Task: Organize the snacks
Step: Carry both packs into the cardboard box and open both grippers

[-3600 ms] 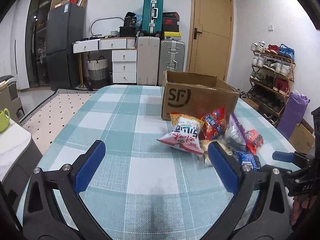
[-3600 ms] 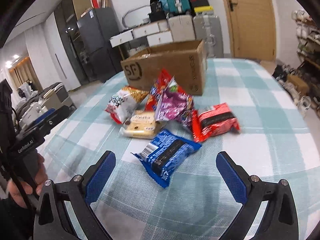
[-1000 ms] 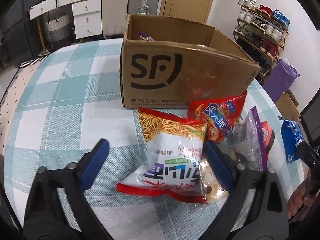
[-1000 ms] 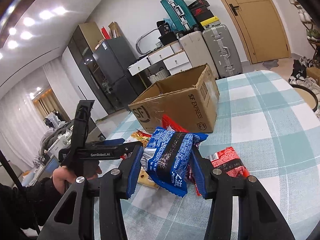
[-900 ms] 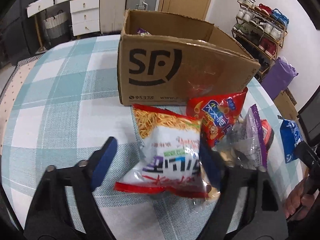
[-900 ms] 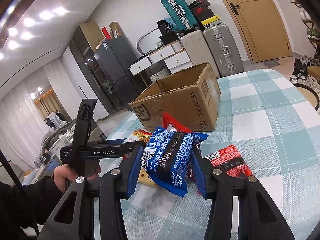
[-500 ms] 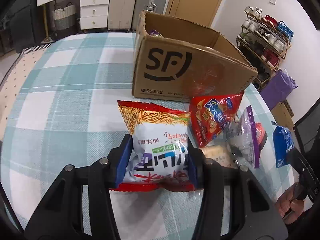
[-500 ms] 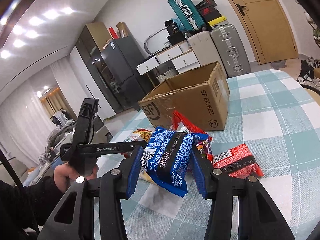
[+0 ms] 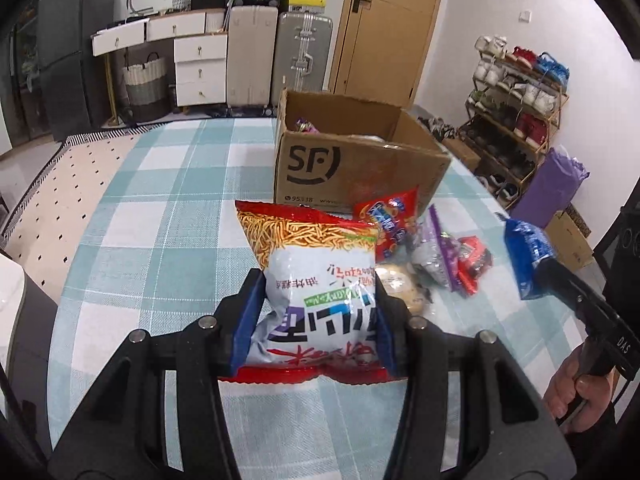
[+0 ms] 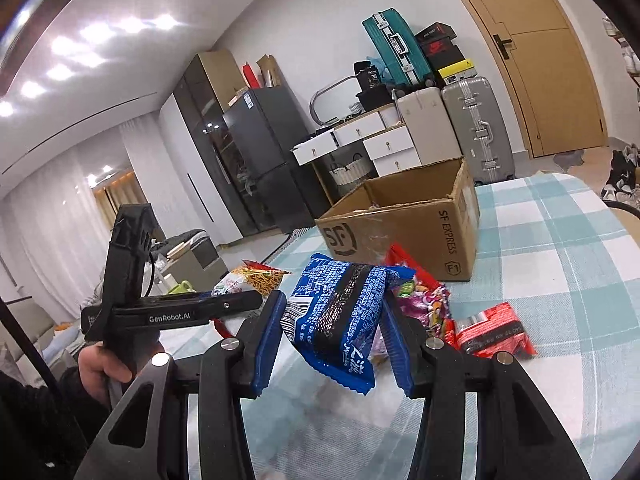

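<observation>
My left gripper (image 9: 316,304) is shut on a white and red noodle-snack bag (image 9: 320,280) and holds it above the checked tablecloth. My right gripper (image 10: 334,328) is shut on a blue snack packet (image 10: 340,312), raised off the table; the packet also shows in the left wrist view (image 9: 526,252). An open brown SF cardboard box (image 9: 352,168) stands behind the pile, with something purple inside. A red chip bag (image 9: 390,220), a purple bag (image 9: 436,252), a round pastry pack (image 9: 400,286) and a red packet (image 10: 492,332) lie in front of it.
The table (image 9: 160,220) carries a teal checked cloth. Suitcases (image 9: 304,56), white drawers (image 9: 200,68) and a door stand behind. A shoe rack (image 9: 516,96) and a purple bag (image 9: 548,188) are at the right. A dark cabinet is at the left.
My left gripper closed on the noodle-snack bag and lifted it back from the box. My right gripper, holding the blue packet, has risen a little.
</observation>
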`<action>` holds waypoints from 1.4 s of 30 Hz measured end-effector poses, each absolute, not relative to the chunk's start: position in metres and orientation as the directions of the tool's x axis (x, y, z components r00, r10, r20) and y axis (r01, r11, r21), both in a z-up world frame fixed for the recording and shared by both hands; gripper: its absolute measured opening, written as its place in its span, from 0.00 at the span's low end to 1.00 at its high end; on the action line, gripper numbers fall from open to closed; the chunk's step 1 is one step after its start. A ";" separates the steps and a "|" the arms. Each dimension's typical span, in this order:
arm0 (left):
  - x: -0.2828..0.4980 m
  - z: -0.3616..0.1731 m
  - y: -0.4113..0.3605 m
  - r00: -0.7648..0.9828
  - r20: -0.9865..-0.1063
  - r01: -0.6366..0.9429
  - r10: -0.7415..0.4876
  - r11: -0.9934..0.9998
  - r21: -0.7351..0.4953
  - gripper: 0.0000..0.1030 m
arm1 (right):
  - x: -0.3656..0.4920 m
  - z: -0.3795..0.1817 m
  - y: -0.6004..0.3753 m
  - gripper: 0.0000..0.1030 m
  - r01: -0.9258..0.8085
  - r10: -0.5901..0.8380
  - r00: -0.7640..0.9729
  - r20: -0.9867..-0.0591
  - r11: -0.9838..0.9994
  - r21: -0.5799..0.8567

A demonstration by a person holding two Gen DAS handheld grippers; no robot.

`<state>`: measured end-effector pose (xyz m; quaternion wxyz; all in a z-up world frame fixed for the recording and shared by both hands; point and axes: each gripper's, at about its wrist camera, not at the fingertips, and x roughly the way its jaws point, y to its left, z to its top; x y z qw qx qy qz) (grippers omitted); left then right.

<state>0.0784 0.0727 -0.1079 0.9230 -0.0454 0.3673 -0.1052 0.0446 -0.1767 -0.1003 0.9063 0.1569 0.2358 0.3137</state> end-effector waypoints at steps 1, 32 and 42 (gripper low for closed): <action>0.071 -0.104 0.072 0.711 -0.661 0.172 -0.241 0.970 -0.170 0.45 | 0.040 -0.097 -0.174 0.47 -0.497 0.642 0.693 -0.329 0.755 0.427; -0.002 0.071 0.062 0.817 -0.479 0.266 -0.321 0.947 -0.181 0.46 | 0.044 0.059 -0.144 0.47 -0.601 0.727 0.637 -0.257 0.677 0.425; 0.063 0.089 0.030 0.806 -0.520 0.246 -0.281 0.959 -0.138 0.46 | 0.107 0.078 -0.141 0.47 -0.599 0.703 0.634 -0.322 0.710 0.369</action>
